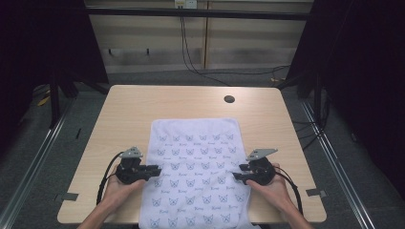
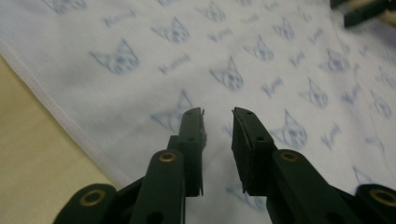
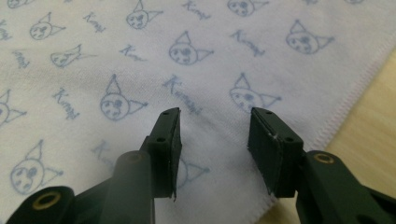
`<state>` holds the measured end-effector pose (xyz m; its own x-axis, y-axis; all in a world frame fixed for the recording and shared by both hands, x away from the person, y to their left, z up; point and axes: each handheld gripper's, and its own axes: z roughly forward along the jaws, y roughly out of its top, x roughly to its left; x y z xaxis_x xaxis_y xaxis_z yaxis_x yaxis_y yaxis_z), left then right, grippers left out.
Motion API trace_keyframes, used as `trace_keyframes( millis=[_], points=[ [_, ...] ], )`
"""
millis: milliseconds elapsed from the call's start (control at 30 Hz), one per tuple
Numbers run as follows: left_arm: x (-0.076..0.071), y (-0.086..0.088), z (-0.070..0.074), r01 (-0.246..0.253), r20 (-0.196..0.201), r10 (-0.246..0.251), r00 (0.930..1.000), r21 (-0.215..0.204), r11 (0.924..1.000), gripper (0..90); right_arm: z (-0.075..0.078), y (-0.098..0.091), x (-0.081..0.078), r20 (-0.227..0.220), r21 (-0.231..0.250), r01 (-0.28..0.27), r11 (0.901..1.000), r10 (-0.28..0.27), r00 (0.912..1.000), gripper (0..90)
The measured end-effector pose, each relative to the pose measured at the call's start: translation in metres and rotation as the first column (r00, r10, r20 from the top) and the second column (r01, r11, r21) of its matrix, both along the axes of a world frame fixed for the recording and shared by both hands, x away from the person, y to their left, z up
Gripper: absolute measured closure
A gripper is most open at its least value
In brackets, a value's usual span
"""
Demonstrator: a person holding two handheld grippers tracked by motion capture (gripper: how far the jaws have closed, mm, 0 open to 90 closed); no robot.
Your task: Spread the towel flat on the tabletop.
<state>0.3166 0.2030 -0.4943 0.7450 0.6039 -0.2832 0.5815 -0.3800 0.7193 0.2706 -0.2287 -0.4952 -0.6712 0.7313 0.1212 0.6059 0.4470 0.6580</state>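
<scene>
— Towel (image 1: 196,167): how far was it taken?
— It was seen spread flat at lower centre of the table (image 1: 124,109), unfolded. Left gripper (image 1: 155,171) and right gripper (image 1: 237,175) were held open, nothing clamped; folding was judged undone.

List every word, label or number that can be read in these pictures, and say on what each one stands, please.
"Kuromi" (uncertain reading; the slanted blue script is soft): repeated across the white towel, printed between the blue cat-head drawings.
The same script in the left gripper view: too blurred to read.
The same print in the high view: too small to read.
No other text, label or number is legible on the table or elsewhere.
</scene>
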Motion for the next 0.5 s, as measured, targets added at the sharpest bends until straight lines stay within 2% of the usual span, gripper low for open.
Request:
trace_keyframes(
  millis=[67,100,133,167,200,233,300,333,433,500],
  points=[
    [0.003,-0.002,0.0,-0.004,0.009,0.004,1.0,0.015,0.9999,71.3,0.0,-0.003,-0.002,-0.001,0.006,0.008,1.0,-0.008,1.0,53.0],
    [0.009,-0.005,-0.004,-0.01,0.02,0.009,0.9998,0.054,0.9985,72.0,0.0,-0.01,-0.007,0.001,0.006,0.017,0.9998,-0.017,0.9999,52.9],
    [0.011,-0.006,-0.008,-0.015,0.015,0.014,0.9998,0.064,0.9979,72.4,0.001,-0.012,-0.01,0.003,0.001,0.023,0.9997,-0.023,0.9997,50.9],
    [0.012,-0.005,-0.009,-0.009,0.012,0.009,0.9999,0.051,0.9987,74.7,0.005,-0.015,-0.016,0.023,-0.011,0.024,0.9997,-0.024,0.9995,52.7],
    [0.012,-0.005,-0.009,-0.009,0.012,0.009,0.9999,0.051,0.9987,75.7,0.005,-0.015,-0.016,0.023,-0.011,0.024,0.9997,-0.024,0.9995,52.7],
    [0.012,-0.005,-0.008,-0.01,0.013,0.009,0.9999,0.058,0.9983,76.5,0.015,-0.022,-0.029,0.022,0.045,0.003,0.999,-0.004,0.9998,56.4],
    [0.009,-0.005,-0.008,-0.012,0.041,0.009,0.9991,0.081,0.9967,76.8,0.018,-0.023,-0.042,0.004,0.058,-0.013,0.9982,0.013,0.9999,56.0],
    [0.008,-0.006,-0.008,-0.014,0.045,0.011,0.9989,0.083,0.9964,77.5,0.017,-0.023,-0.051,-0.007,0.048,-0.03,0.9984,0.03,0.9995,54.3],
    [0.009,-0.005,-0.009,-0.02,0.036,0.017,0.9992,0.069,0.9974,78.4,0.013,-0.025,-0.059,-0.024,0.059,-0.039,0.9975,0.041,0.9989,50.8],
    [0.011,-0.003,-0.009,-0.021,0.026,0.02,0.9995,0.057,0.9981,81.3,0.007,-0.024,-0.061,-0.032,0.034,-0.067,0.9972,0.068,0.9972,48.5]
  ],
)
